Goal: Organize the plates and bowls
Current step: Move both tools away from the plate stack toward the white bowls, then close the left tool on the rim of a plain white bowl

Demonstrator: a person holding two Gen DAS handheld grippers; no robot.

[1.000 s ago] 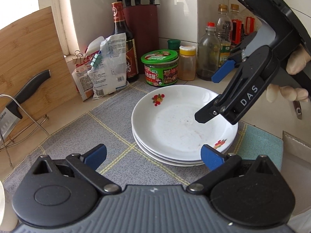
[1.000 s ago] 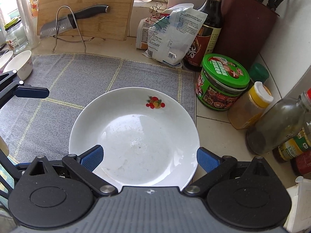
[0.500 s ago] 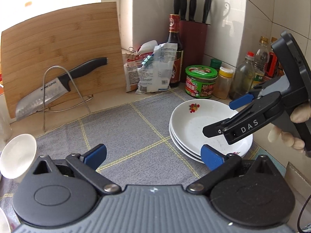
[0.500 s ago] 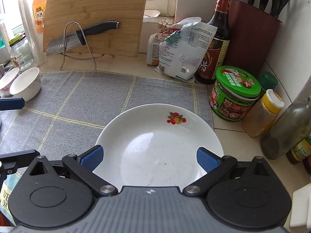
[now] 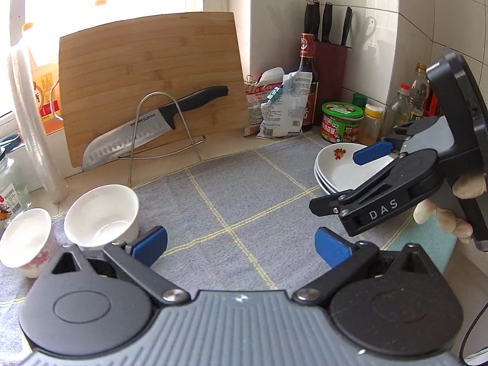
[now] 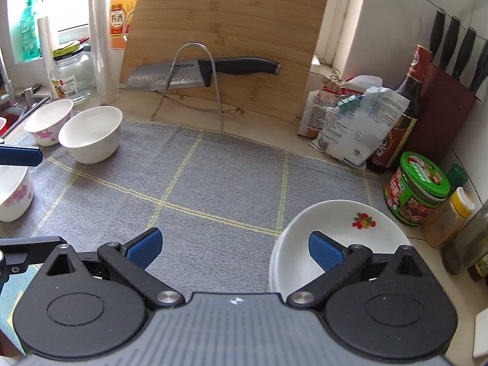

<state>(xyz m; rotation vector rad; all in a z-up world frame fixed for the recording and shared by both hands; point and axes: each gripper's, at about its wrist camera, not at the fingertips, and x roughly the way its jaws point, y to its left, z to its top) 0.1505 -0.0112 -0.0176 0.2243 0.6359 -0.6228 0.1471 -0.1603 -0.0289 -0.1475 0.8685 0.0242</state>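
The left gripper (image 5: 241,245) hangs above the grey checked mat (image 5: 219,207) with its blue-padded jaws spread wide and nothing between them. The right gripper (image 6: 235,248) is likewise spread and empty, hovering over the mat with its right pad above the near rim of the stack of plates (image 6: 344,244). In the left wrist view that stack shows three white plates nested together, the top one bearing a small fruit print, sitting at the mat's right edge.

Three bowls are in sight in the right wrist view, all on the mat's left side: a plain white bowl (image 6: 90,134), a flowered bowl (image 6: 48,121) touching it behind, and another flowered bowl (image 6: 12,192) nearer, partly cut off by the frame.

Behind the mat one bamboo cutting board (image 6: 225,42) leans against the wall, with one cleaver-style knife (image 6: 198,71) resting on a wire stand (image 6: 195,82) before it. To the right stand a knife block (image 6: 448,103) with four handles, a dark sauce bottle (image 6: 402,113), a green-lidded jar (image 6: 418,189) and a yellow-capped jar (image 6: 448,216).
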